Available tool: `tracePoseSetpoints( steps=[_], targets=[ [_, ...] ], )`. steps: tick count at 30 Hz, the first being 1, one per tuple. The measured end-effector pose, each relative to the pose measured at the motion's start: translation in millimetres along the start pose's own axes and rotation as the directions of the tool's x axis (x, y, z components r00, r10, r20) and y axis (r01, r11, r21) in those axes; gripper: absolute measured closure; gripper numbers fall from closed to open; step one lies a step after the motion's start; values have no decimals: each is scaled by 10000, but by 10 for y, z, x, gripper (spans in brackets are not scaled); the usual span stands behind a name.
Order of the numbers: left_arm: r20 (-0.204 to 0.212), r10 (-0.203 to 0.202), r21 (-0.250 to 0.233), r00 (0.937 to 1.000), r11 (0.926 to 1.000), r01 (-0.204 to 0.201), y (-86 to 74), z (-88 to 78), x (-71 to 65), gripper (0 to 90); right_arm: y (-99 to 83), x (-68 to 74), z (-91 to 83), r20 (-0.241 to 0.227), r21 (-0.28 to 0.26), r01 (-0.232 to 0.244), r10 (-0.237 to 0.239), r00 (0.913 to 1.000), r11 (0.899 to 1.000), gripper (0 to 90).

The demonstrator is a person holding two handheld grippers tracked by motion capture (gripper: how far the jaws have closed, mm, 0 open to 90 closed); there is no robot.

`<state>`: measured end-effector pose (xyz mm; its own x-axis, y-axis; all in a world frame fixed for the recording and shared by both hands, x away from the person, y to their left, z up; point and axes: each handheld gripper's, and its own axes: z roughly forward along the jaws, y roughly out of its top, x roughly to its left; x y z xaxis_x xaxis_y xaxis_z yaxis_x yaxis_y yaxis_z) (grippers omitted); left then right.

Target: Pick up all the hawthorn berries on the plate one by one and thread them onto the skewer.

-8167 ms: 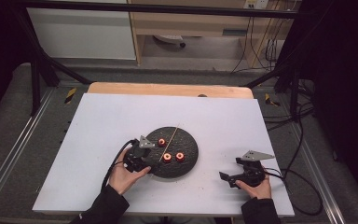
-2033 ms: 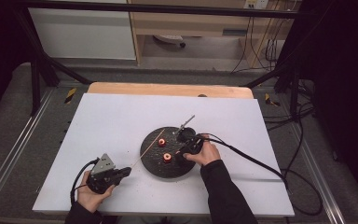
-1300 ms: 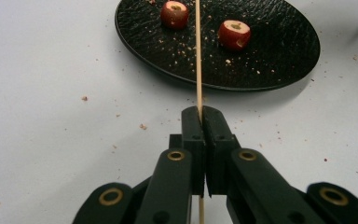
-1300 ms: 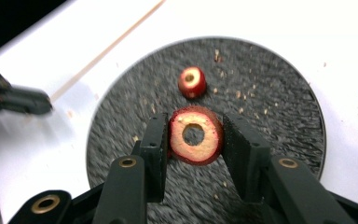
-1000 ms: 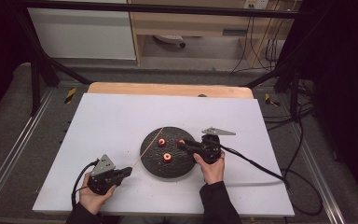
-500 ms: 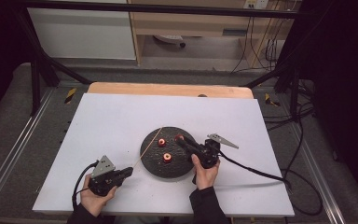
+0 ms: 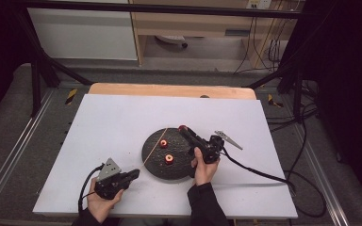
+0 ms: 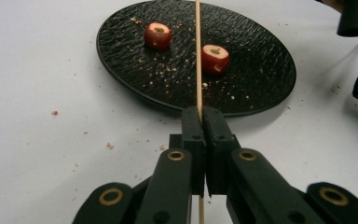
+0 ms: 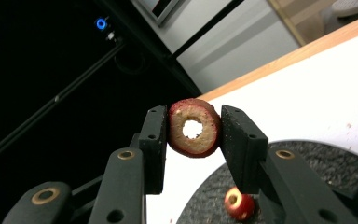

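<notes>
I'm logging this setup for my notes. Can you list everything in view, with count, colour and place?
Fruit pieces: three, red with pale cored middles; two on the plate, one between the right gripper's jaws.
Skewer: one, pale wood, held by the left gripper, lying across the plate.
Plate: one, black, round, mid-table.
Crumbs: many, brown, on plate and table.
Table: one, white top, wooden far edge.
Left gripper: black, shut on the skewer, near-left.
Right gripper: black, shut on a fruit piece, over the plate's right side.
</notes>
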<state>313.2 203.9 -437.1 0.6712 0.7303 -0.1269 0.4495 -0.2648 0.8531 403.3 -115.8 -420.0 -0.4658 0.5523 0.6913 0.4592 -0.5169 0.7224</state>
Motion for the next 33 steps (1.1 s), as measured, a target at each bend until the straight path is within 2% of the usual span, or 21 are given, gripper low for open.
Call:
tracePoseSetpoints(
  steps=[7,15,25,33],
  targets=[
    [-41,-10,-74,10000,10000,10,27,52,-96,881,75,-20,40,-212,-389,-270,262,9994,9989,629],
    [-14,186,-117,9998,9998,-186,83,124,-212,881,114,-37,62,-285,-846,-366,343,9990,9957,629],
    [73,126,-142,9999,9998,-125,41,159,-246,881,10,-85,133,-510,-1380,-913,850,9951,9862,629],
    [87,199,-47,9998,9998,-199,33,191,-277,881,-35,-89,140,-626,-1553,-1028,941,9936,9825,629]
  ],
)
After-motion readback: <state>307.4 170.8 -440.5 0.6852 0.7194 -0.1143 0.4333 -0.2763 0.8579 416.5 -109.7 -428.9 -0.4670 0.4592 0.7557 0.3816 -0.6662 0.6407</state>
